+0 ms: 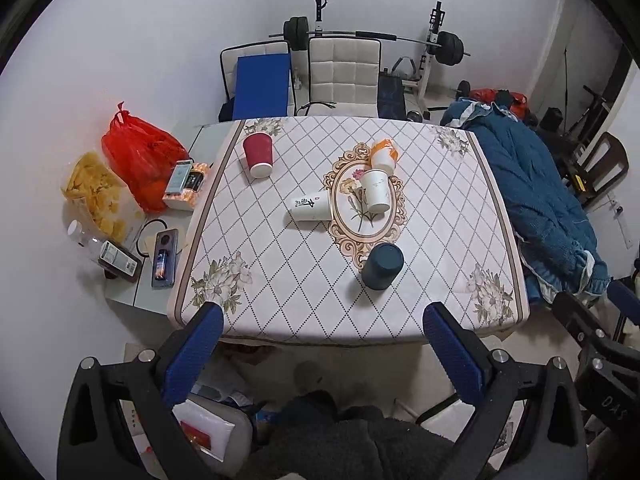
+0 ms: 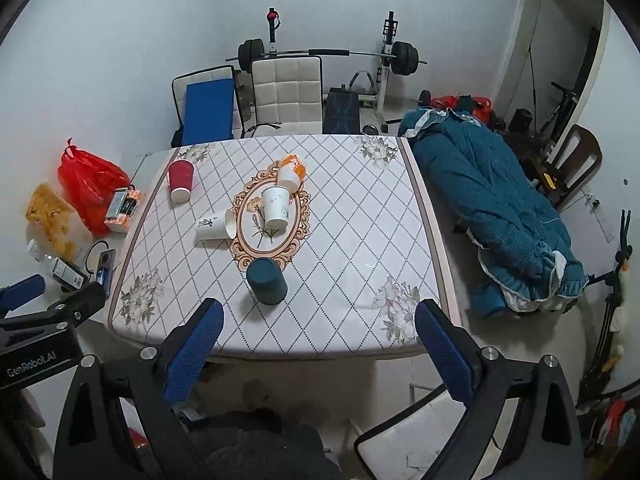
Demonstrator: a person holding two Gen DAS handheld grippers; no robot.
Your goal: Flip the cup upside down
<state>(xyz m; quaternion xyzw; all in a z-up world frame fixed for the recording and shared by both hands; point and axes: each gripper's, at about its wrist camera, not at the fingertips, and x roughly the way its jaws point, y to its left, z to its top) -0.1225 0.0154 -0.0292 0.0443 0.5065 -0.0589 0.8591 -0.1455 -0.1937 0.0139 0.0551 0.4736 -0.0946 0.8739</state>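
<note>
Several cups sit on the patterned table (image 1: 304, 312) (image 2: 352, 320). A dark teal cup (image 1: 382, 266) (image 2: 266, 281) stands upside down nearest me. A white cup with black writing (image 1: 310, 208) (image 2: 214, 226) lies on its side. A white cup (image 1: 376, 190) (image 2: 275, 205), an orange-and-white cup (image 1: 384, 153) (image 2: 291, 173) and a red cup (image 1: 259, 155) (image 2: 181, 180) stand upside down further back. My left gripper (image 1: 322, 316) and right gripper (image 2: 318, 314) are both open and empty, held before the table's near edge.
A red bag (image 1: 138, 156), snack bag (image 1: 94, 196), phones and bottles crowd the left side shelf. A blue quilt (image 1: 536, 196) (image 2: 492, 204) lies right of the table. White chairs (image 1: 344, 76) and a barbell rack (image 1: 432, 48) stand behind.
</note>
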